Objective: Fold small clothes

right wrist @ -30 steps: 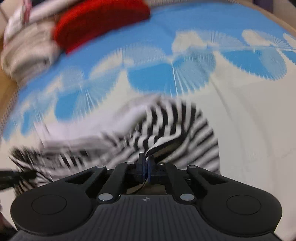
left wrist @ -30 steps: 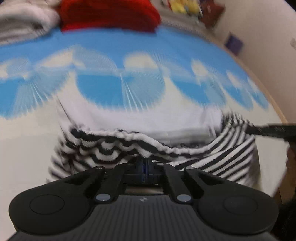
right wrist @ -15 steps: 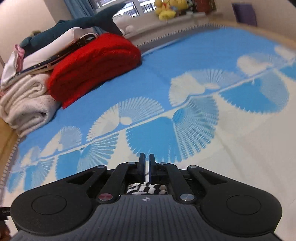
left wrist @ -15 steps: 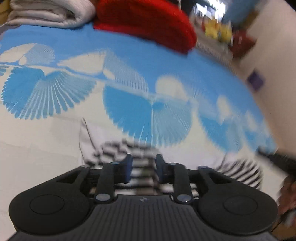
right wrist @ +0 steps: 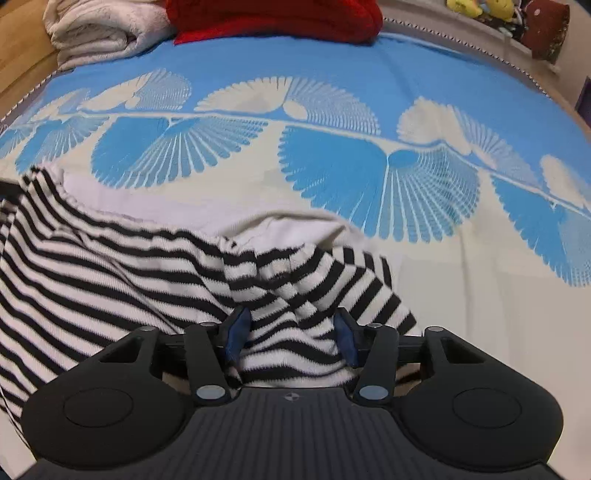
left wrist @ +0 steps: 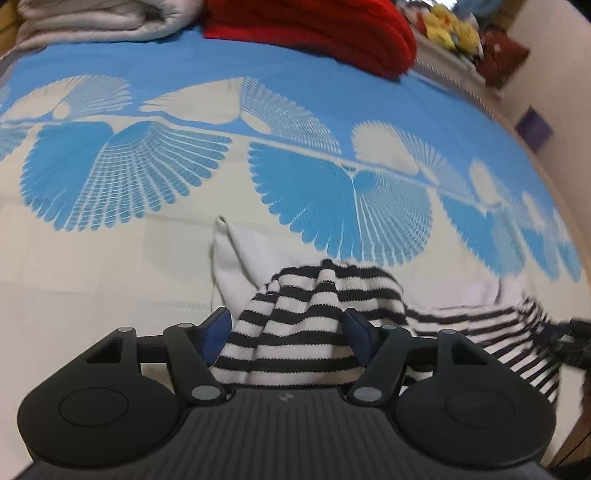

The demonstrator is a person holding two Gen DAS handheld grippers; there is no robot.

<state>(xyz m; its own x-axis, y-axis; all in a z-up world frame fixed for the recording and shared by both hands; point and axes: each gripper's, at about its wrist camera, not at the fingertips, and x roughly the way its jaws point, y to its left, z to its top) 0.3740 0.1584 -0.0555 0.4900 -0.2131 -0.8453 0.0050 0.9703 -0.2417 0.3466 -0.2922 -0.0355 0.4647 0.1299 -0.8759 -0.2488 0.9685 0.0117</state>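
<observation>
Left gripper (left wrist: 290, 338) spread wide, striped top (left wrist: 306, 325) bunched between fingers, not pinched. Right gripper (right wrist: 291, 334) spread too, straddling fold of same top (right wrist: 110, 280). Top lies crumpled on blanket (left wrist: 110, 258), near edge. Red pile (right wrist: 273, 14), towels (right wrist: 99, 29) at far edge.

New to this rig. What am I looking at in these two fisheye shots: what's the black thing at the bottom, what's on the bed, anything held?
No robot arm here: a person holds one two-finger claw in each hand, each with its own camera looking forward along the fingers. The black shape at the bottom is the tool's body. In the left view, the left claw is open, blue pads either side of the striped garment. In the right view, the right claw is open too, over the same black-and-white cloth. Nothing is gripped. It lies on a blue and cream blanket, with a red folded item and a pale towel behind.
</observation>
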